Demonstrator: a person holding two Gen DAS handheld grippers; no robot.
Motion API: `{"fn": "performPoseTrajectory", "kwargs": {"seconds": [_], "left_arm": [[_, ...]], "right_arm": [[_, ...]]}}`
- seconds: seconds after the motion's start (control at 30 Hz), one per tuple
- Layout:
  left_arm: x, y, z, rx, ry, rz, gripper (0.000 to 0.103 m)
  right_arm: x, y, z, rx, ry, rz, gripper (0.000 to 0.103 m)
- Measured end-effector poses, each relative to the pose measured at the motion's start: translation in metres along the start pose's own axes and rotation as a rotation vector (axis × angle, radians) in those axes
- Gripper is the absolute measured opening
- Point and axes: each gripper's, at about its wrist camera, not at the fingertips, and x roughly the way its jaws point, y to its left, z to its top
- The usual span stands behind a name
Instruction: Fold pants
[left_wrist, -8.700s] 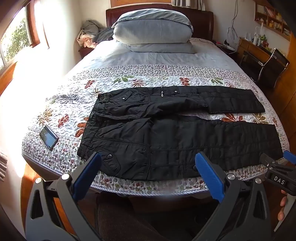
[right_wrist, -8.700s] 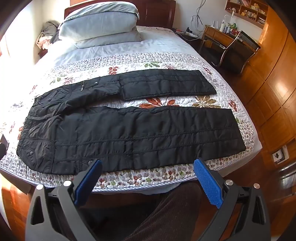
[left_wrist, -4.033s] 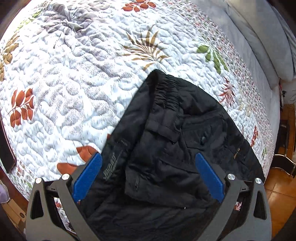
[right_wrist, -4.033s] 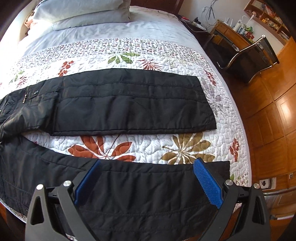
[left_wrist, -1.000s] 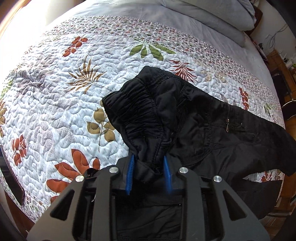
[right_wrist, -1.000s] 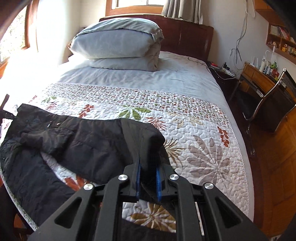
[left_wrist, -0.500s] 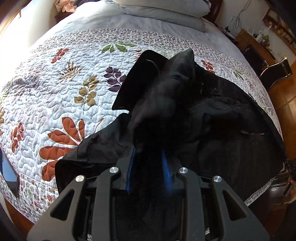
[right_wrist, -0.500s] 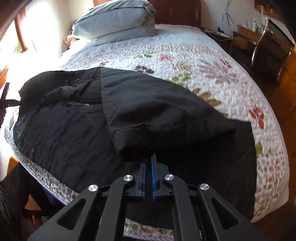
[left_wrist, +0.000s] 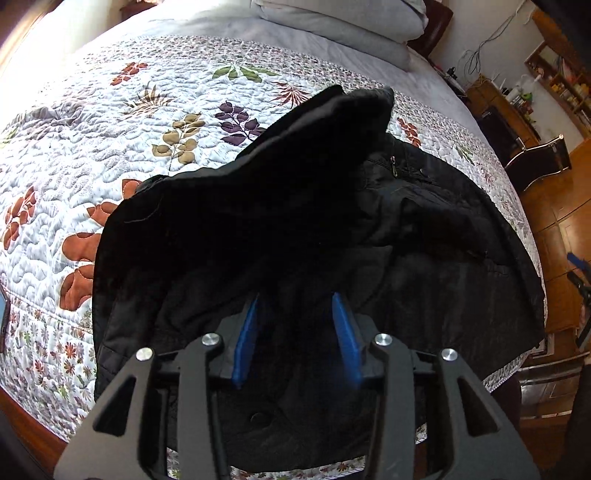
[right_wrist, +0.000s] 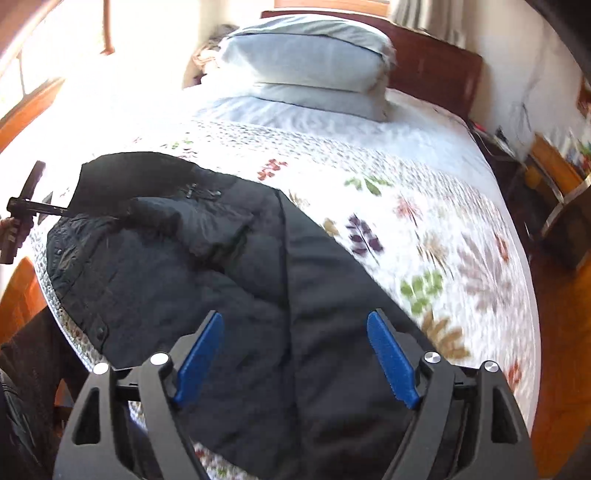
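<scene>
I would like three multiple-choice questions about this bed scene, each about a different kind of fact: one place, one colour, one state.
1. Where do the pants lie?
A. on the floor
B. on the flowered quilt, near its front edge
C. on the pillows

2. What colour are the pads of the right gripper?
A. blue
B. red
C. grey

3. How do the right gripper's jaws stand?
A. shut on a pant leg
B. shut on nothing
C. open, above the cloth

Answers:
1 B: black cloth covers the near part of the quilt.
2 A: both pads show blue.
3 C: a wide gap lies between the pads, which do not press the cloth.
</scene>
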Motion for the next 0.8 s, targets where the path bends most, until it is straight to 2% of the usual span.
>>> {"fn": "performPoseTrajectory", "kwargs": {"seconds": [0.03,0.1,0.13,0.2,0.27,0.37,0.5,0.57,0.67,0.73,0.8], "left_arm": [[-0.003,-0.001,-0.003,0.0,-0.013,0.005,0.057],[-0.009,0.0,-0.008,0.0,-0.046,0.008,0.064],[-0.012,-0.002,-0.009,-0.001,-0.057,0.011,0.071],[-0.018,-0.002,-0.012,-0.012,-0.087,0.021,0.079],[-0.022,-0.001,-0.015,-0.026,-0.104,0.028,0.082],[-0.027,0.0,-0.015,-0.049,-0.111,0.019,0.085],[-0.024,-0.002,-0.018,-0.046,-0.094,0.015,0.087],[-0.017,-0.005,-0.019,-0.036,-0.077,0.016,0.09],[-0.008,-0.011,-0.016,-0.025,-0.066,0.006,0.09],[-0.001,-0.017,-0.013,-0.024,-0.056,-0.007,0.09],[0.002,-0.023,-0.01,-0.026,-0.051,-0.019,0.09]], "right_arm": [[0.021,0.006,0.023,-0.042,0.009,0.016,0.086],[0.072,0.015,0.066,-0.094,0.05,0.056,0.086],[0.098,0.018,0.084,-0.107,0.08,0.063,0.086],[0.157,0.018,0.111,-0.106,0.161,0.075,0.086],[0.209,0.013,0.126,-0.083,0.244,0.103,0.085],[0.262,0.006,0.127,-0.067,0.351,0.127,0.082],[0.29,-0.003,0.123,-0.063,0.425,0.163,0.079],[0.295,-0.006,0.12,-0.033,0.447,0.242,0.065],[0.283,0.003,0.118,-0.115,0.426,0.24,0.04],[0.269,0.016,0.116,-0.195,0.396,0.222,0.012],[0.251,0.025,0.115,-0.25,0.364,0.222,0.008]]}}
